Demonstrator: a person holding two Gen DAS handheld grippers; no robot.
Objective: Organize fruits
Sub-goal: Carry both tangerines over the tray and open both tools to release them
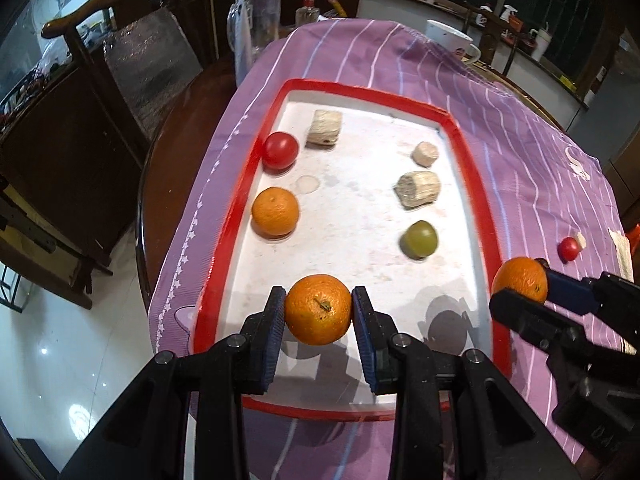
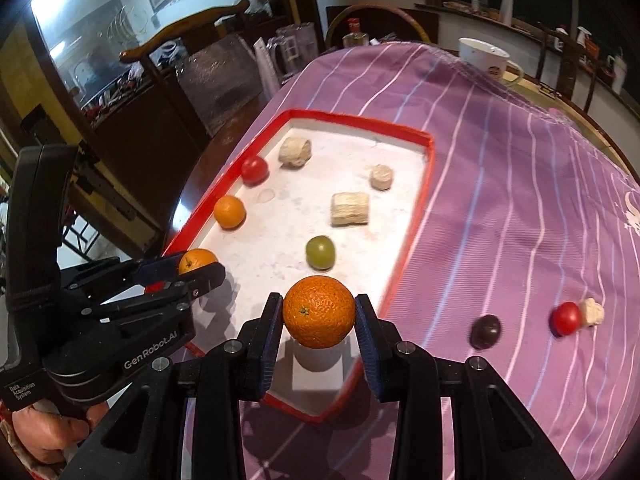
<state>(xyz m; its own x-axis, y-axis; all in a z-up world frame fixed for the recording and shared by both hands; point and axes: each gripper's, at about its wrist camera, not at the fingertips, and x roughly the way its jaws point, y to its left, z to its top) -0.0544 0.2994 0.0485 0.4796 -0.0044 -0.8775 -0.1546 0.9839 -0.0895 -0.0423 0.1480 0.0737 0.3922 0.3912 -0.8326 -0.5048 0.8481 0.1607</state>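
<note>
An orange (image 1: 318,309) was found clamped in the left gripper (image 1: 319,312) above the tray's (image 1: 240,196) near end; a second orange (image 2: 319,311) was clamped in the right gripper (image 2: 319,314) over its near corner. One orange, a tomato (image 1: 280,150), a green fruit (image 1: 419,239) and pale fibrous chunks were already in the red-rimmed white tray. A dark fruit (image 2: 485,331) and a glossy tomato (image 2: 564,318) remained on the striped cloth of the tabletop (image 2: 500,200), so the work was judged roughly half done.

A red-rimmed white tray (image 1: 460,128) is set on a purple cloth (image 1: 520,152) (pale stripes); the oranges (image 1: 276,212) are orange.
</note>
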